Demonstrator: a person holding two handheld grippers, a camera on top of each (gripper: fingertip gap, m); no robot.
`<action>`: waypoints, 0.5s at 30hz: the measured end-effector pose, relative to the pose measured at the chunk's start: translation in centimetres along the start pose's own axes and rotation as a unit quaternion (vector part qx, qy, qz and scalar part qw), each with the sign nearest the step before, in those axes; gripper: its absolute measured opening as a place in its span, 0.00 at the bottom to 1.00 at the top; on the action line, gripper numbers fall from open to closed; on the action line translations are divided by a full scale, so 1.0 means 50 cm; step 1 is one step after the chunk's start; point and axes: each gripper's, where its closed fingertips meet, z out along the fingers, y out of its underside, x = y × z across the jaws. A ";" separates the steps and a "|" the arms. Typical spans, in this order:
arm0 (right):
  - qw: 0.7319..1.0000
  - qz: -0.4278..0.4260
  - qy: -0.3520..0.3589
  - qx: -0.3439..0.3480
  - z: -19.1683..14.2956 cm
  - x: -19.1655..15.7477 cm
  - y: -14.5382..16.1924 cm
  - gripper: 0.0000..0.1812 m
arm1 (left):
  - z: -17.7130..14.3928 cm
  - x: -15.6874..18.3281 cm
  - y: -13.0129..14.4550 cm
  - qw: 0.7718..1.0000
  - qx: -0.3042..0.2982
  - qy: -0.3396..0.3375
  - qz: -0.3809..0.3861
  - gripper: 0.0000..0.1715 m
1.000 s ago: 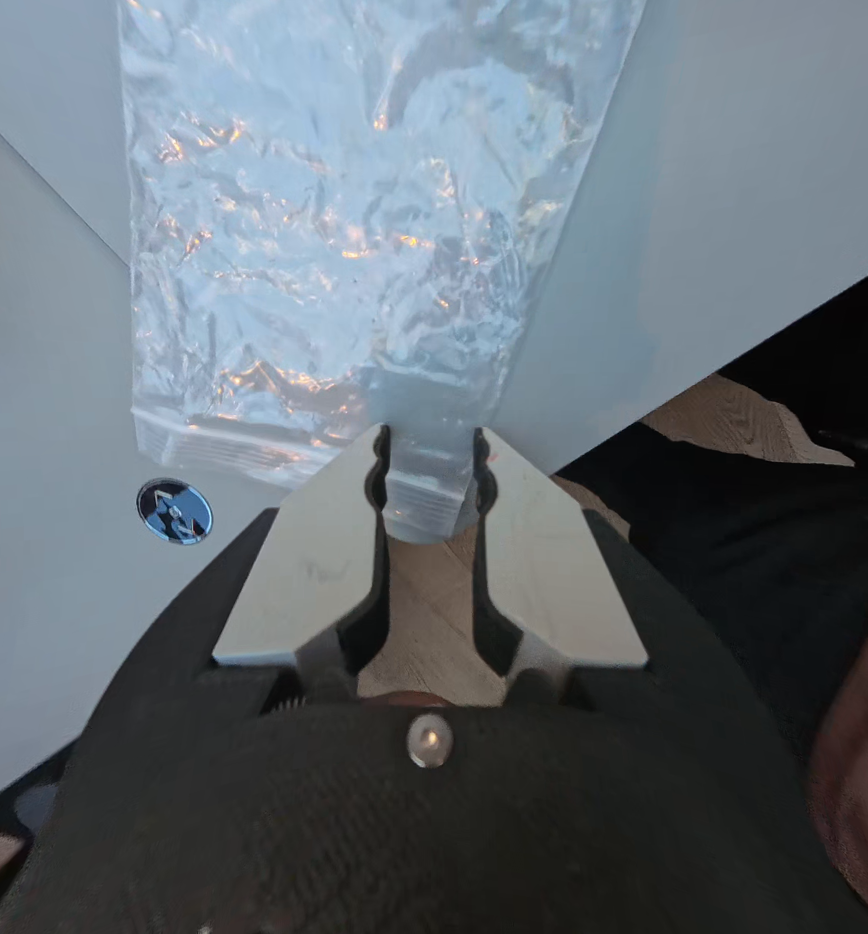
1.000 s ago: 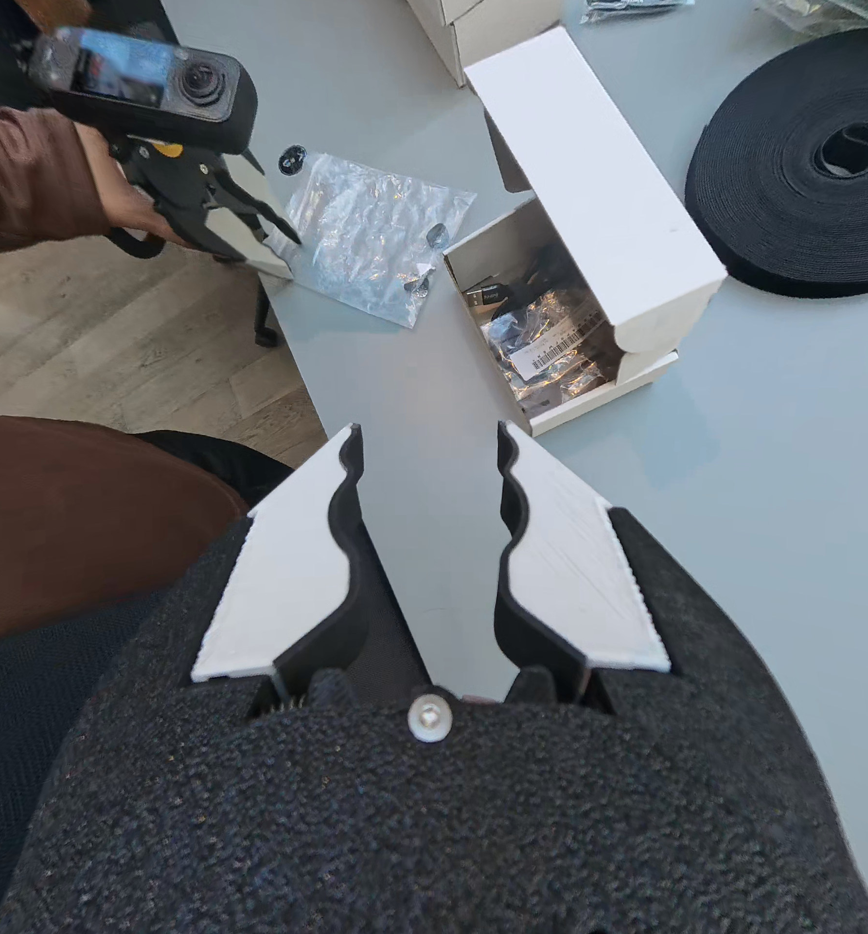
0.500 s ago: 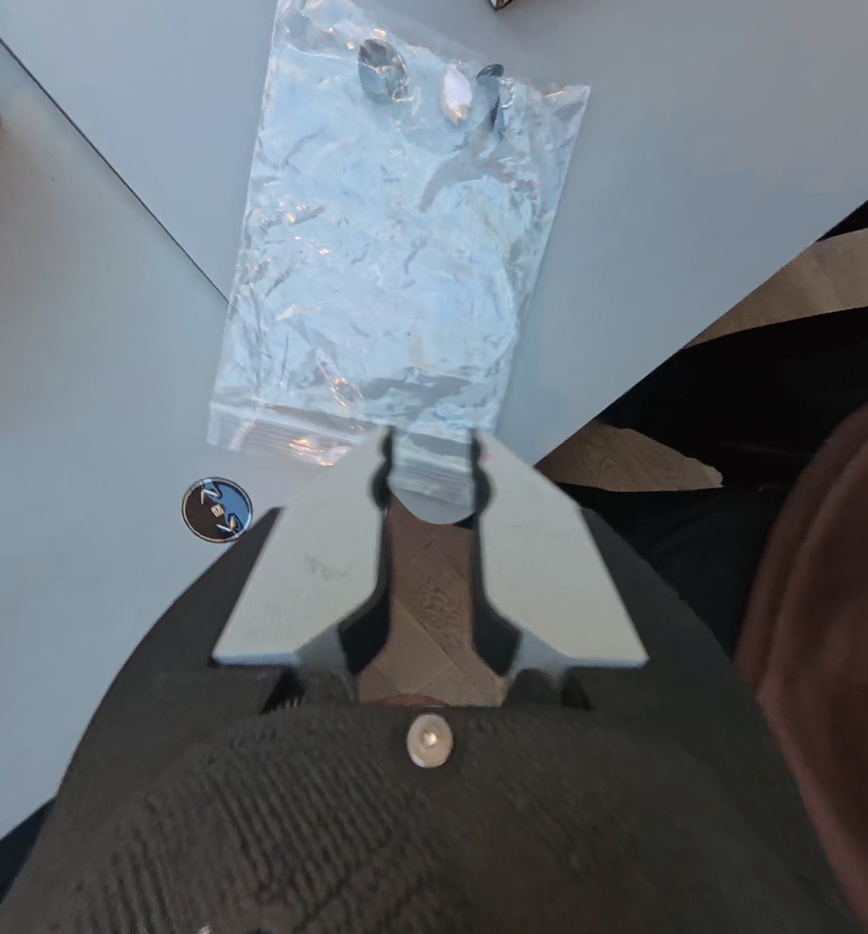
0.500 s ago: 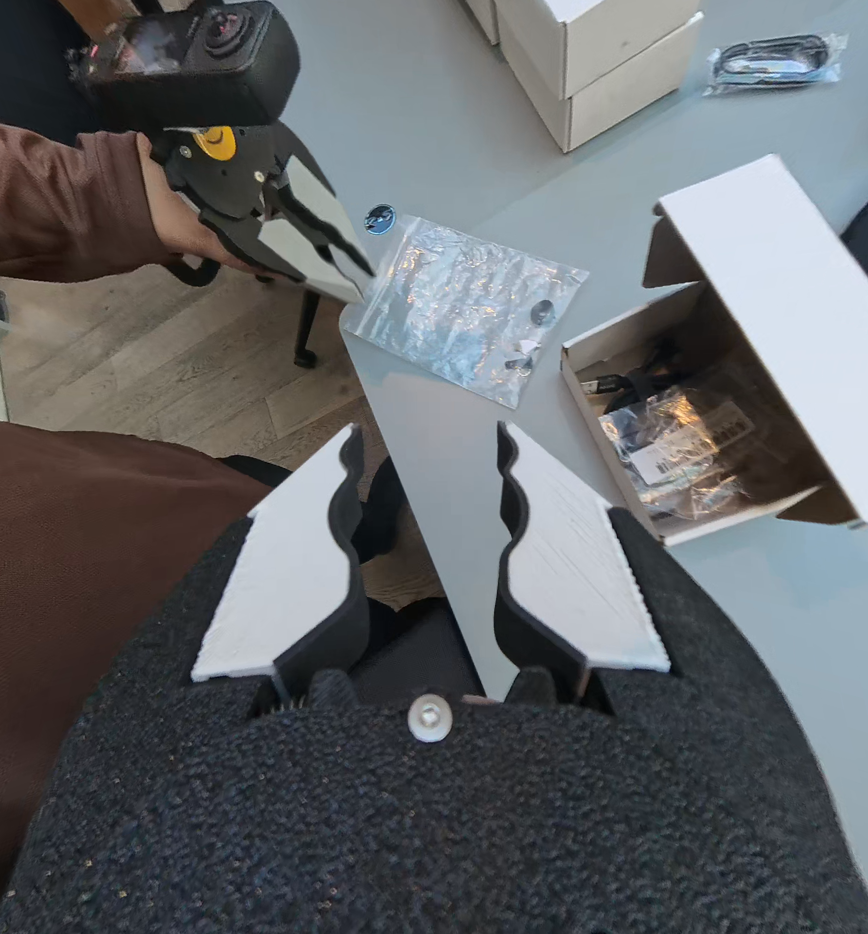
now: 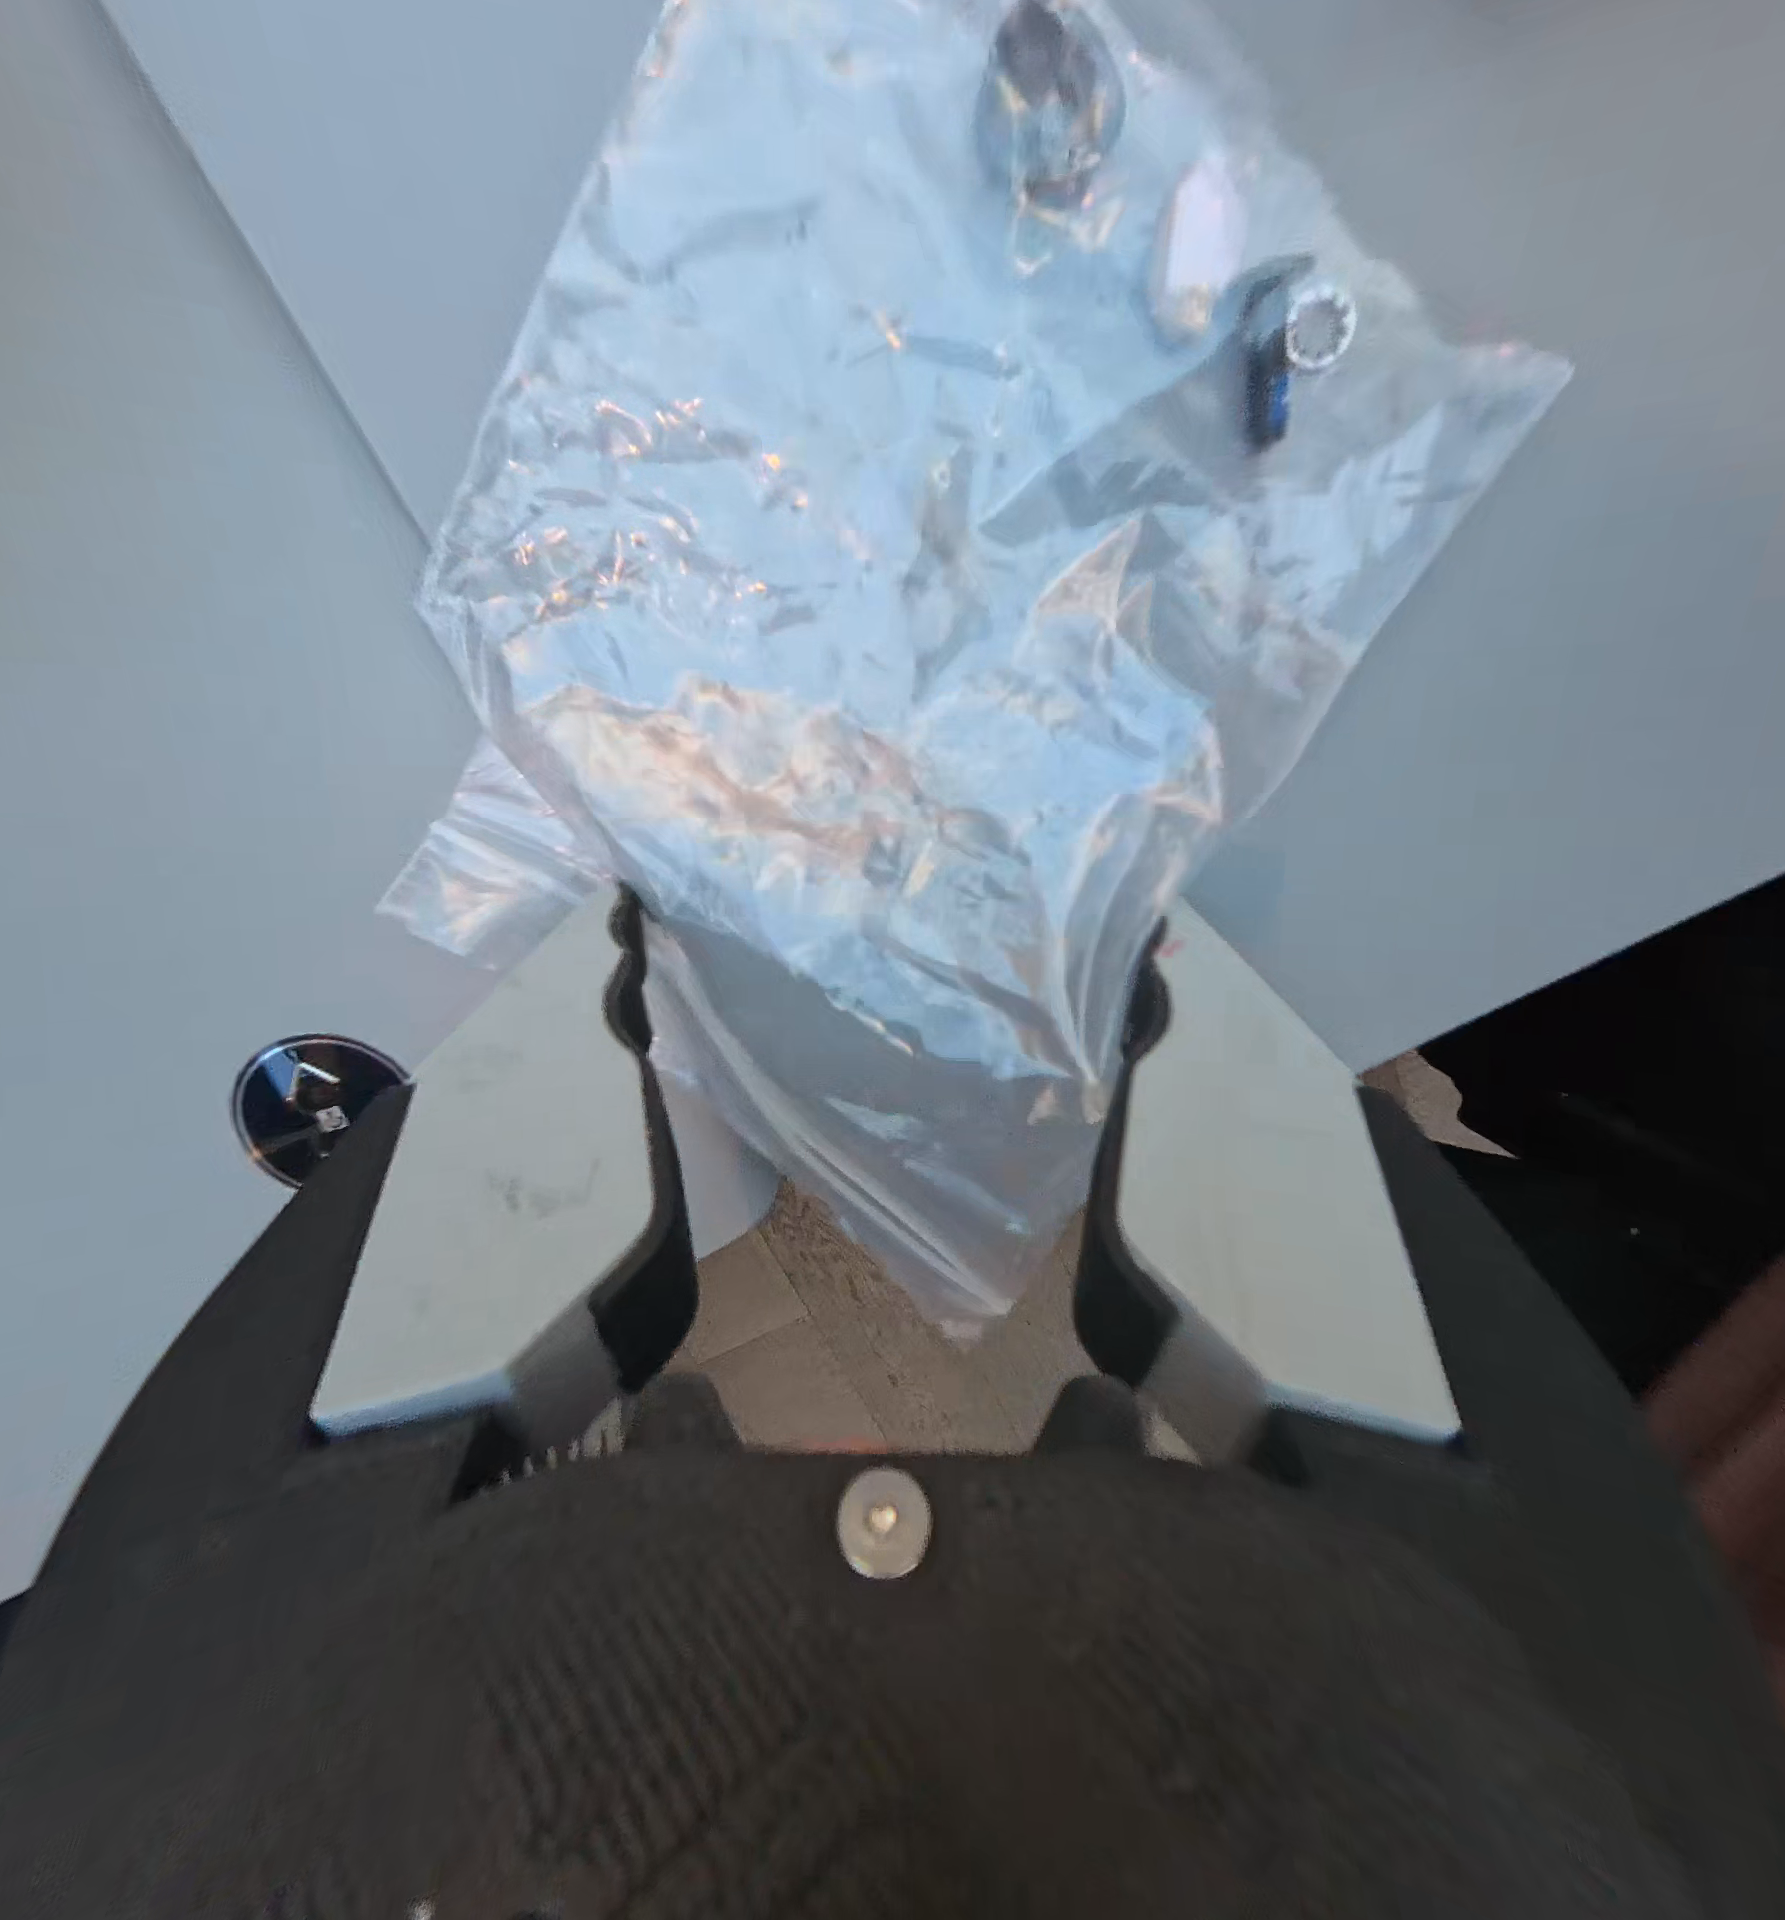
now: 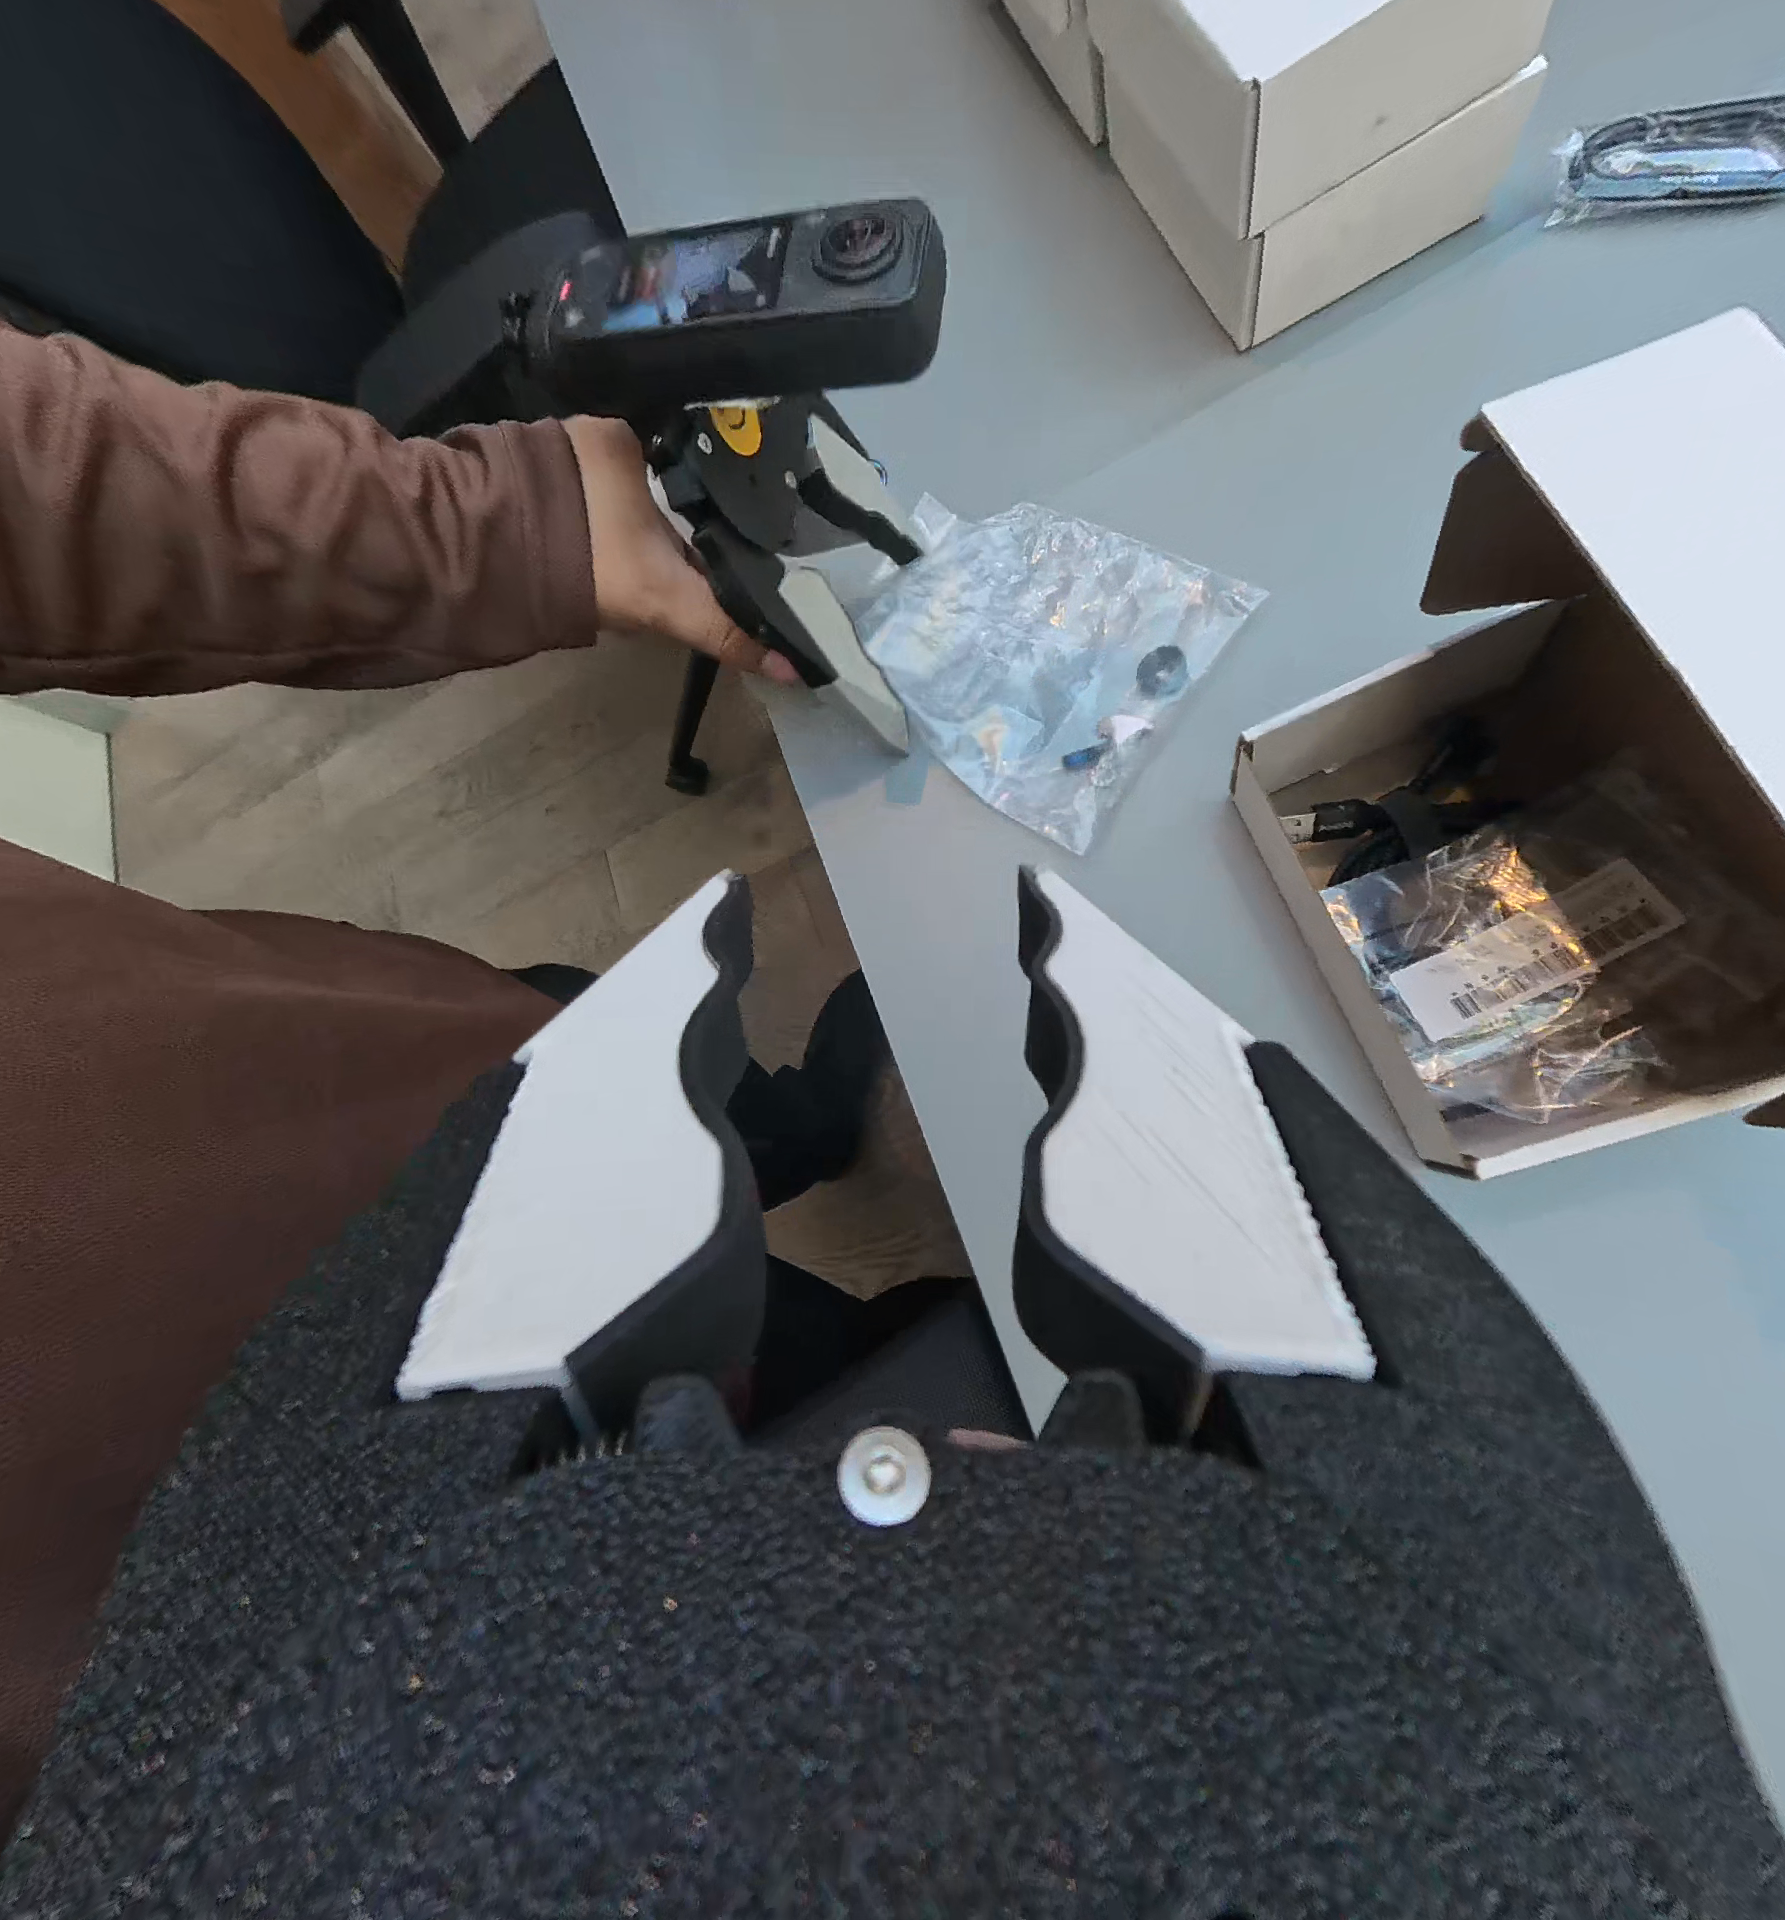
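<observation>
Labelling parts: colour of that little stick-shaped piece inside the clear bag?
Blue and black piece, clearest in the left wrist view.

The left wrist camera looks steeply down along its 2 fingers from close above the grey table's [image 5: 1490, 644] corner, a clear plastic bag [image 5: 867, 623] filling most of the frame. The right wrist camera sits farther back and higher, facing forward-left across the same table [image 6: 1127, 416]. Both views share the bag [image 6: 1054, 644] and that table corner.
</observation>
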 end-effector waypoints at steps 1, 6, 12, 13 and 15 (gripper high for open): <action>1.000 0.004 -0.003 0.000 -0.001 0.000 0.005 0.28 | -0.003 -0.009 -0.002 1.000 -0.003 0.005 -0.005 0.47; 1.000 -0.001 0.001 -0.001 -0.006 0.005 0.013 0.27 | -0.024 -0.057 -0.006 0.999 -0.031 -0.028 0.032 0.16; 1.000 -0.014 -0.003 0.022 -0.020 -0.001 -0.016 0.27 | -0.112 -0.052 -0.054 0.986 0.043 -0.075 0.140 0.00; 0.999 -0.024 -0.005 0.024 -0.022 -0.005 -0.021 0.27 | -0.140 -0.034 -0.075 0.980 0.072 -0.072 0.172 0.00; 0.998 -0.061 -0.004 0.024 -0.026 -0.014 -0.033 0.30 | -0.199 0.028 -0.115 0.955 0.129 -0.040 0.266 0.00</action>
